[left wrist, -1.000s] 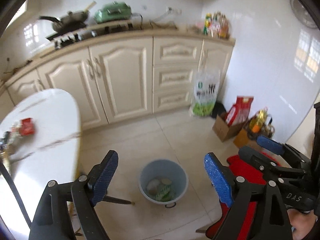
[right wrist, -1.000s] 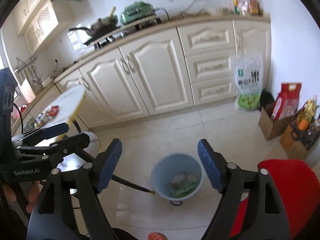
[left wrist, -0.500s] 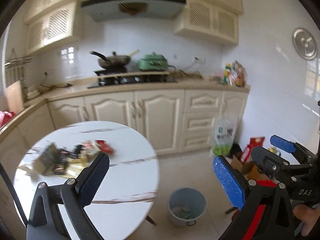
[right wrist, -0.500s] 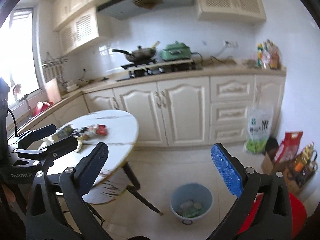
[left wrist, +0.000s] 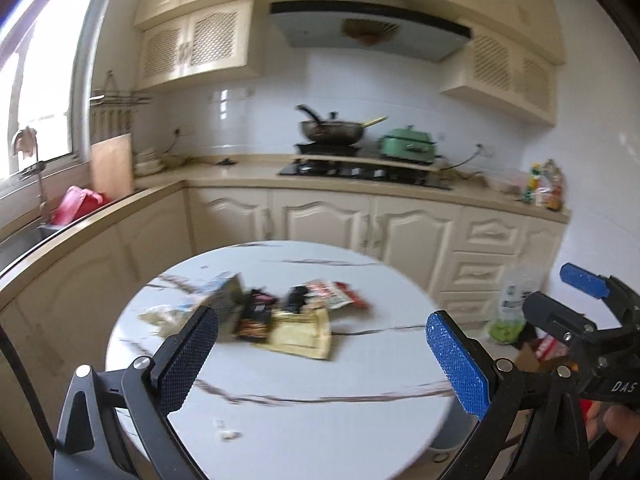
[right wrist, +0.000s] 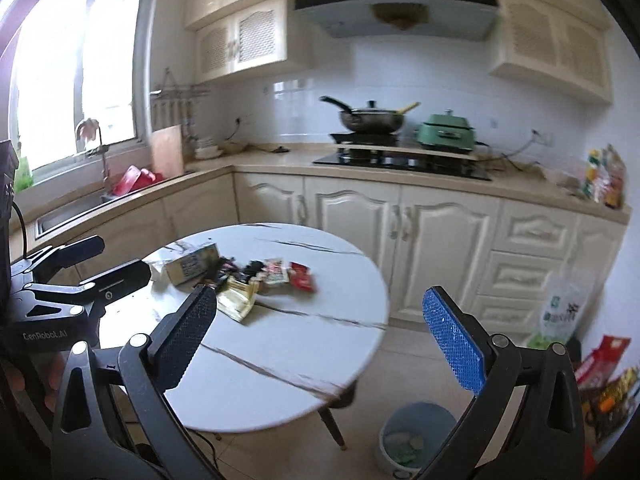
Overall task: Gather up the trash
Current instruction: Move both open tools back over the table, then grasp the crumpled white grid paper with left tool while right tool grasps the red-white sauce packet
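Both my grippers have swung up from the bin (right wrist: 416,436) to the round surface (left wrist: 320,392); left gripper (left wrist: 320,352) and right gripper (right wrist: 320,340) fingers just spread wide, nothing between them. Wrappers (left wrist: 288,320) lie heaped mid-surface, well ahead. Next pick looks due

A home kitchen: cream cabinets (right wrist: 404,240) run under a beige counter, a gas hob (right wrist: 400,160) on it carries a wok (right wrist: 370,118), a range hood (right wrist: 396,12) hangs above the hob, and a sink (right wrist: 76,210) sits left of it
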Demonstrator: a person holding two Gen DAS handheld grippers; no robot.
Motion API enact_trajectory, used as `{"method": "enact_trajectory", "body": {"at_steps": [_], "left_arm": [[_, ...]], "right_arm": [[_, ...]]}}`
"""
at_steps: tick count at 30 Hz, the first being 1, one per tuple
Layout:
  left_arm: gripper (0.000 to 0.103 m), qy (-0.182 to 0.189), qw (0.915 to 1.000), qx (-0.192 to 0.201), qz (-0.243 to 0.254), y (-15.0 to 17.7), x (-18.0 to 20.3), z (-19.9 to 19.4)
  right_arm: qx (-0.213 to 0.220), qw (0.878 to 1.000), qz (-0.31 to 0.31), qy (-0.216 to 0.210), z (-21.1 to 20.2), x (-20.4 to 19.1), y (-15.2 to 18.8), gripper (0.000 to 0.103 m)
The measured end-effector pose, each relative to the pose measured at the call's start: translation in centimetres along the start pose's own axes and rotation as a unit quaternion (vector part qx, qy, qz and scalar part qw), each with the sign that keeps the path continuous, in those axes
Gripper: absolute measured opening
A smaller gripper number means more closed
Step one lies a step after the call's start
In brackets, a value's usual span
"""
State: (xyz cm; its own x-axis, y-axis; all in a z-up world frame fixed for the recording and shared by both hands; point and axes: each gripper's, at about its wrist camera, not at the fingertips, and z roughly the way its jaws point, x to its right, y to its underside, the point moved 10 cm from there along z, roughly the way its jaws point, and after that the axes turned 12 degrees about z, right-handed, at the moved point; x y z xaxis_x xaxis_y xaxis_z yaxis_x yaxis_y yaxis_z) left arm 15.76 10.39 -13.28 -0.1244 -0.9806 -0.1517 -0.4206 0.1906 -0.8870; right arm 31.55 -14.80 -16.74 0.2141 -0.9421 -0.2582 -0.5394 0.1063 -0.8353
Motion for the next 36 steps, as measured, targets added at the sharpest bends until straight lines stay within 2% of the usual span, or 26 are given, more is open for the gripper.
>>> {"method": "enact_trajectory", "body": {"at_steps": [3, 9, 10, 16, 19, 23, 24, 28, 29, 30, 31, 33, 35, 36], "left_arm": [[0.102, -0.021, 0.9995, -0.022, -0.007, 0.8, -2.0, 1.6], [0.102, -0.066, 0.9944, -0.076, -0.033, 4.0, -8.7, 6.2], [0.102, -0.078, 0.9919, -0.092, -0.041, 5.3, -10.5, 7.0], [0.102, -0.070, 0.9793, -0.174, -0.075, 9.8, -16.0, 12.3], [0.100, -0.068, 0.9740, -0.200, -0.080, 11.2, -18.0, 13.9], [0.084, -0.056, 0.9700, -0.223, -0.079, 12.6, -19.2, 15.7], [0.083, -0.056, 0.9687, -0.230, -0.074, 12.8, -19.6, 16.1], [0.071, -0.050, 0.9677, -0.236, -0.073, 12.2, -21.7, 17.7], [0.055, -0.050, 0.9694, -0.229, -0.075, 11.2, -21.7, 18.4], [0.046, -0.045, 0.9696, -0.228, -0.076, 11.5, -21.9, 17.8], [0.042, -0.045, 0.9693, -0.230, -0.075, 11.6, -21.9, 17.5], [0.038, -0.044, 0.9692, -0.233, -0.068, 10.0, -22.2, 19.4], [0.037, -0.041, 0.9715, -0.224, -0.067, 9.9, -22.4, 18.4], [0.036, -0.043, 0.9718, -0.222, -0.066, 8.7, -21.9, 20.1]], "right_arm": [[-0.020, 1.000, -0.011, -0.015, 3.4, -1.9, 0.3, 0.103], [-0.065, 0.997, -0.018, -0.034, 10.5, -4.2, 1.9, 0.103], [-0.076, 0.996, -0.017, -0.033, 11.7, -4.2, 2.3, 0.103], [-0.127, 0.991, -0.007, -0.036, 19.0, -4.1, 4.6, 0.103], [-0.144, 0.989, 0.003, -0.030, 21.5, -3.5, 5.4, 0.103], [-0.161, 0.987, 0.009, -0.027, 24.0, -3.1, 6.1, 0.103], [-0.164, 0.986, 0.010, -0.028, 24.4, -3.1, 6.2, 0.103], [-0.173, 0.984, 0.014, -0.028, 25.7, -2.5, 6.3, 0.103], [-0.174, 0.984, 0.018, -0.024, 26.1, -2.2, 6.2, 0.103], [-0.175, 0.984, 0.021, -0.022, 26.4, -2.0, 6.1, 0.103], [-0.177, 0.984, 0.025, -0.023, 26.7, -1.9, 6.0, 0.103], [-0.184, 0.982, 0.031, -0.025, 27.6, -1.5, 6.0, 0.103], [-0.191, 0.981, 0.029, -0.022, 28.4, -1.3, 6.1, 0.103], [-0.193, 0.981, 0.027, -0.023, 28.8, -1.2, 6.0, 0.103]]}}
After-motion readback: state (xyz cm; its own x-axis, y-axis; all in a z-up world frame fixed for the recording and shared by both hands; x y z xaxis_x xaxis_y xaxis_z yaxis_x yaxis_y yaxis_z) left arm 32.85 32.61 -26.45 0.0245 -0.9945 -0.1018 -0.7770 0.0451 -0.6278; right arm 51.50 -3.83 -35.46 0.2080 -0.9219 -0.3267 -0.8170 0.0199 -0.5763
